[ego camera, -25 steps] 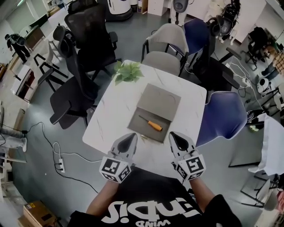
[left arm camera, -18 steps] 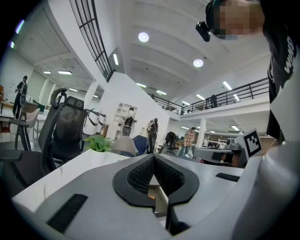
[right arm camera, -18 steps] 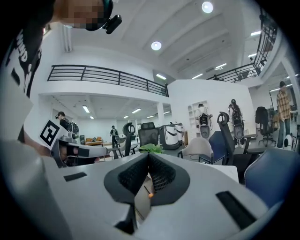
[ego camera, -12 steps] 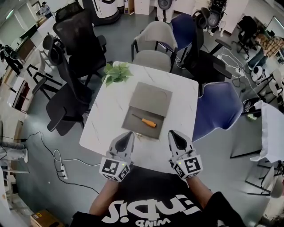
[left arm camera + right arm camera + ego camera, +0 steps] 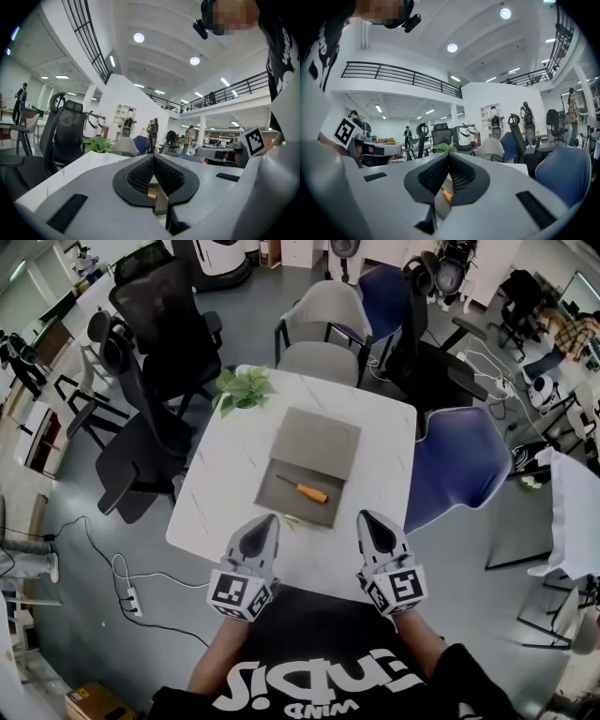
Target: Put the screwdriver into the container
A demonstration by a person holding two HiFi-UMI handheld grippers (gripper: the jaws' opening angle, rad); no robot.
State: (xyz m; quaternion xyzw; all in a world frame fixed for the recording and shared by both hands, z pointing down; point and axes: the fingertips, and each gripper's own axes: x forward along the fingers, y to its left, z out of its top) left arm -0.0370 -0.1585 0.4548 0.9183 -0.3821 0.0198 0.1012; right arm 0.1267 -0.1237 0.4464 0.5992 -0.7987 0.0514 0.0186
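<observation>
A screwdriver (image 5: 305, 490) with an orange handle lies on the near half of a flat grey container (image 5: 319, 437), which sits mid-table. Both grippers hover side by side over the table's near edge, short of the container, and touch nothing. My left gripper (image 5: 265, 521) is shut with its tips meeting, and nothing is between them. My right gripper (image 5: 368, 518) is likewise shut and holds nothing. In the left gripper view the shut left gripper (image 5: 153, 157) points at the table, with the screwdriver's orange handle (image 5: 151, 197) showing below it. The right gripper view shows the same orange handle (image 5: 446, 196) under the right gripper (image 5: 448, 154).
The white marble table (image 5: 220, 493) bears a small green plant (image 5: 244, 387) at its far left corner. A grey chair (image 5: 319, 357) stands at the far side, a blue chair (image 5: 459, 470) at the right, black office chairs (image 5: 141, 446) at the left. Cables and a power strip (image 5: 129, 593) lie on the floor.
The head view has shifted, so the table sits a little higher and further left in the picture. Both grippers stay shut at the near edge; the screwdriver has not moved on the container.
</observation>
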